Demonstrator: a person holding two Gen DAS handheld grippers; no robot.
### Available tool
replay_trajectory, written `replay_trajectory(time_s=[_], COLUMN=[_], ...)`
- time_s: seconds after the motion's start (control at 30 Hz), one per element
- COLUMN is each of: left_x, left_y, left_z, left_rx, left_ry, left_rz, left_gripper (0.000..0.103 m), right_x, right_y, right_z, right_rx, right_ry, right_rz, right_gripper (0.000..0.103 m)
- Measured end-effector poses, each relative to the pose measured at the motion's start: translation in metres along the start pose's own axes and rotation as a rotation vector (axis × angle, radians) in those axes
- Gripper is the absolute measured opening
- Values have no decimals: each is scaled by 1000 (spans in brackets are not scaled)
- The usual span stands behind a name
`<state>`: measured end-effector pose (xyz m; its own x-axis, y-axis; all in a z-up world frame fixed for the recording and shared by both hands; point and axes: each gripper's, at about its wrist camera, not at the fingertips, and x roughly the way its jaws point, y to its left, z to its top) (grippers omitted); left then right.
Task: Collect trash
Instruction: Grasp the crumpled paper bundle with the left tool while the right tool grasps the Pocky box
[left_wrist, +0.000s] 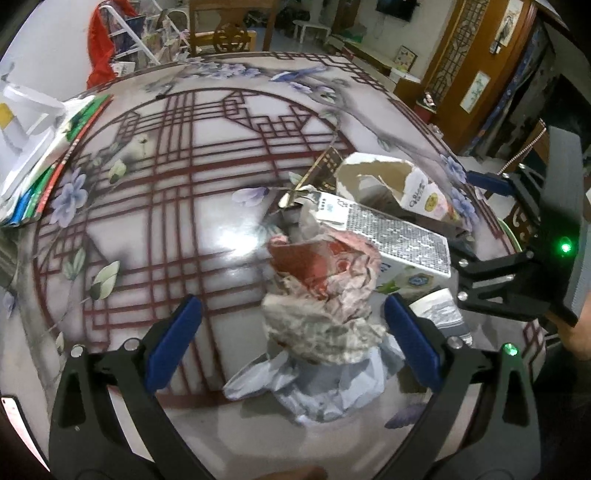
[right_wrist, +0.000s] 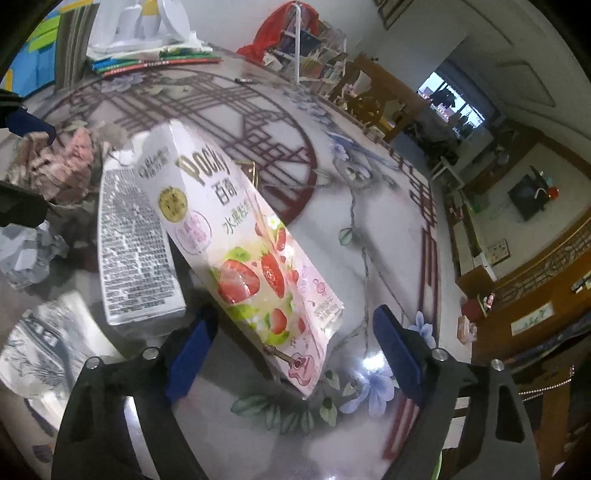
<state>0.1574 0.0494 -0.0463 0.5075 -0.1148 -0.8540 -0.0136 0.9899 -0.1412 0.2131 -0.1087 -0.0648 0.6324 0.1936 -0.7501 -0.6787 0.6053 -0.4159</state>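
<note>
Left wrist view: left claw (left_wrist: 291, 347) spread wide, gripping nothing; crumpled paper wad (left_wrist: 321, 295) lies between its fingers on the bench (left_wrist: 184, 206), nearer the 3 o'clock finger.

Right wrist view: right claw (right_wrist: 295, 350) spread wide, empty; tilted Pocky box (right_wrist: 243, 251) sits between its fingers, nearest the 9 o'clock finger.

Wooden chair (left_wrist: 232, 38); bright window (right_wrist: 456, 99); white walls.

Dim indoor light; glare on table (left_wrist: 229, 240); fisheye edges warped.
</note>
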Motion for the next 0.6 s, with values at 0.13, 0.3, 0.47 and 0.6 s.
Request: replay_trajectory(time_s=[0.13, 0.3, 0.47, 0.6], left_x=[6, 10, 11, 9], left_y=[-1, 2, 2, 2], left_z=[1, 2, 1, 1], left_rx=[2, -12, -13, -14], left_ry=[0, 7, 14, 4], left_rz=[-2, -13, -36, -41], left_gripper=[81, 60, 44, 39], right_x=[9, 10, 11, 9], right_y=[0, 1, 2, -2], right_z=[-1, 2, 2, 0], right_rx=[-2, 3, 4, 27], right_ry=[19, 11, 20, 22], right_rz=[1, -2, 16, 30], right_gripper=[70, 53, 35, 32])
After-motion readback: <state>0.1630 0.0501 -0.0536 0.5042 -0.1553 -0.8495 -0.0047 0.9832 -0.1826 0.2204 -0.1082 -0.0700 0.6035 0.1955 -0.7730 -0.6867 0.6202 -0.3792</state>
